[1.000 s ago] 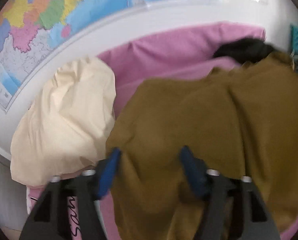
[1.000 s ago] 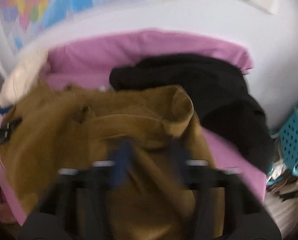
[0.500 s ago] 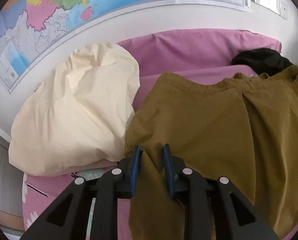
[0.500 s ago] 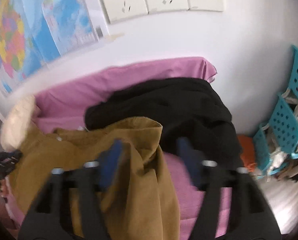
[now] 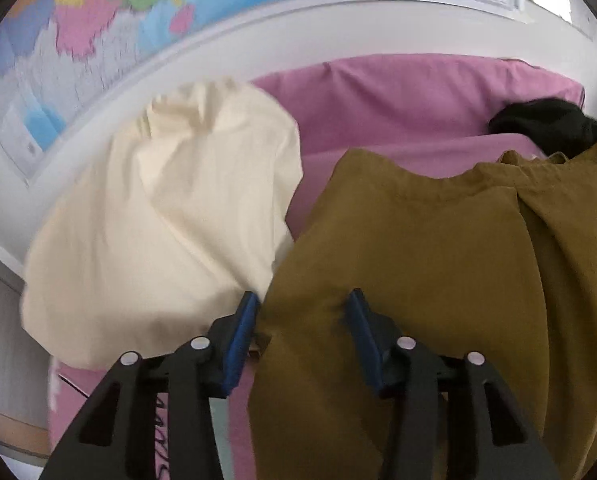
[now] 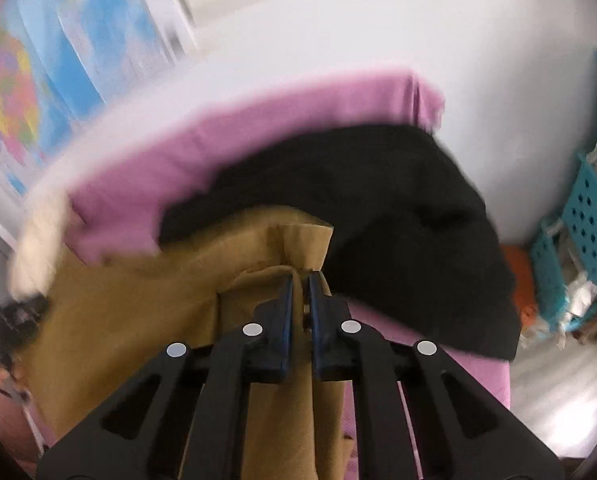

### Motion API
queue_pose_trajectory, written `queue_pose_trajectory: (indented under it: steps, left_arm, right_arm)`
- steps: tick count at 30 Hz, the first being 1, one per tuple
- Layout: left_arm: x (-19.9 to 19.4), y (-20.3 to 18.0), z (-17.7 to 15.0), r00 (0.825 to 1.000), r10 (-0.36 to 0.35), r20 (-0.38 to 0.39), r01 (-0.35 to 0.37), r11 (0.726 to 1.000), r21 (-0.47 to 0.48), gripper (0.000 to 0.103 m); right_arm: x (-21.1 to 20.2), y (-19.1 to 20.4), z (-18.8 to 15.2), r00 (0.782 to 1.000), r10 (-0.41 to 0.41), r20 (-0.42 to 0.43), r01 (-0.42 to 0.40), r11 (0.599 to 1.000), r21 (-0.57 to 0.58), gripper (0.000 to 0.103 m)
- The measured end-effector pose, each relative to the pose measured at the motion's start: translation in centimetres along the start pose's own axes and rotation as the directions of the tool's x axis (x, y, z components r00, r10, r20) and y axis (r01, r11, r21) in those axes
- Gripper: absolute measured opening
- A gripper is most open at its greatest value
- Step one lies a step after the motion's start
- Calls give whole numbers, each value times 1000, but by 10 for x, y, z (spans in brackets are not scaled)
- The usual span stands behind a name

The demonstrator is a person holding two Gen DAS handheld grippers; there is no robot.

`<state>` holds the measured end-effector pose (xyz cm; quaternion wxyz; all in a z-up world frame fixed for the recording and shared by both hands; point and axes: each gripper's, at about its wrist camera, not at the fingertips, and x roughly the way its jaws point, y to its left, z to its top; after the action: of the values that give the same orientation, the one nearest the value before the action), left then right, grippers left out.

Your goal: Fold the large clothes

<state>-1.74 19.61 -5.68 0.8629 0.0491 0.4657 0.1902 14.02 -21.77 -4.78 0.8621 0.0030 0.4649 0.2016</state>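
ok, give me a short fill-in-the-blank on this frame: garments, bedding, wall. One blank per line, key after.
1. The right gripper has a fold of the ____ garment between its blue pads.
2. Behind that garment in the right wrist view lies a heap of ____ clothing.
3. In the left wrist view the cream cloth lies on the ____ side of the picture.
4. The sheet under the clothes is ____.

Missing words: olive-brown; black; left; pink

The garment (image 5: pixel 438 280) is olive-brown, the bundle (image 5: pixel 170 216) cream, the bed sheet (image 5: pixel 398 104) pink, another garment (image 6: pixel 398 216) black, the wall map (image 5: pixel 110 28) multicoloured.
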Motion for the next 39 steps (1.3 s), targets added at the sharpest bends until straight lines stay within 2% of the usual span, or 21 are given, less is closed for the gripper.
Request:
queue_pose_trajectory:
  steps: [2, 3, 4, 5, 8, 12, 14, 16, 17, 18, 19, 20, 23, 25, 27, 28, 29, 32, 35, 37, 39]
  left_arm:
    - [-10, 5, -3, 999, -32, 31, 32, 999, -13, 51]
    - [-15, 8, -4, 998, -40, 43, 41, 999, -15, 59]
    - [-21, 11, -6, 997, -53, 52, 54, 998, -21, 63]
    - [-26, 15, -7, 996, -73, 60, 74, 997, -28, 70]
    - [-38, 23, -13, 992, -93, 88, 95, 995, -21, 77]
    - [-41, 24, -26, 982, -178, 59, 176, 984, 29, 77]
    - [-39, 22, -33, 987, -150, 59, 147, 988, 57, 76]
    - [-32, 21, -35, 986, -161, 34, 159, 986, 53, 45]
    - [-32, 21, -35, 982, -188, 32, 186, 981, 47, 25]
    - [-35, 20, -32, 987, -155, 50, 152, 987, 56, 8]
    - [-38, 20, -31, 995, -65, 78, 60, 996, 70, 8]
    - [-43, 25, -29, 994, -45, 99, 39, 997, 59, 8]
    - [-42, 48, -25, 985, -149, 82, 151, 988, -15, 16]
    - [-28, 49, -29, 987, -160, 25, 161, 987, -26, 21]
    - [-28, 45, -37, 990, -133, 41, 134, 991, -17, 27]
    - [-33, 44, -40, 991, -124, 58, 125, 992, -17, 34]
    - [-37, 44, -42, 990, -127, 66, 129, 991, -23, 53]
    - [-58, 49, -50, 970, -207, 129, 214, 976, -46, 73]
    - [-74, 43, -67, 957, -237, 168, 244, 970, -19, 76]
    - [-70, 36, -76, 955, -256, 149, 259, 966, -2, 76]
    - [-62, 29, -86, 963, -240, 120, 242, 970, -6, 77]
  right_arm:
    - [-16, -5, -5, 999, 22, 46, -24, 999, 44, 28]
    - [-32, -10, -7, 995, 30, 96, -38, 996, 84, 34]
    - [-43, -10, -10, 991, 23, 129, -35, 995, 93, 46]
    - [-58, -8, -14, 986, 21, 166, -35, 996, 85, 50]
    - [-84, 14, -29, 979, 47, 199, -47, 999, -2, 50]
    - [-90, 53, -54, 980, 82, 182, -60, 991, -122, 55]
    - [-89, 66, -61, 980, 85, 179, -58, 987, -148, 57]
    - [-83, 77, -65, 980, 103, 170, -72, 981, -178, 57]
    - [-78, 83, -66, 981, 105, 161, -73, 979, -188, 57]
    - [-75, 85, -66, 983, 105, 154, -75, 979, -191, 58]
    - [-69, 87, -66, 984, 103, 145, -74, 979, -192, 60]
    - [-64, 83, -66, 985, 86, 149, -58, 981, -185, 60]
    - [-47, 72, -68, 993, 45, 113, -27, 987, -161, 60]
    - [-36, 63, -72, 995, 40, 87, -29, 992, -125, 60]
    - [-36, 56, -74, 993, 62, 101, -52, 994, -93, 60]
    - [-39, 56, -75, 993, 56, 105, -47, 995, -87, 60]
    - [-44, 57, -75, 993, 54, 109, -44, 995, -85, 59]
    - [-70, 61, -82, 980, 116, 161, -103, 991, -89, 59]
    - [-86, 69, -91, 964, 191, 186, -170, 978, -124, 61]
    - [-83, 73, -97, 972, 161, 172, -137, 980, -144, 61]
    - [-67, 66, -101, 984, 128, 122, -115, 987, -109, 61]
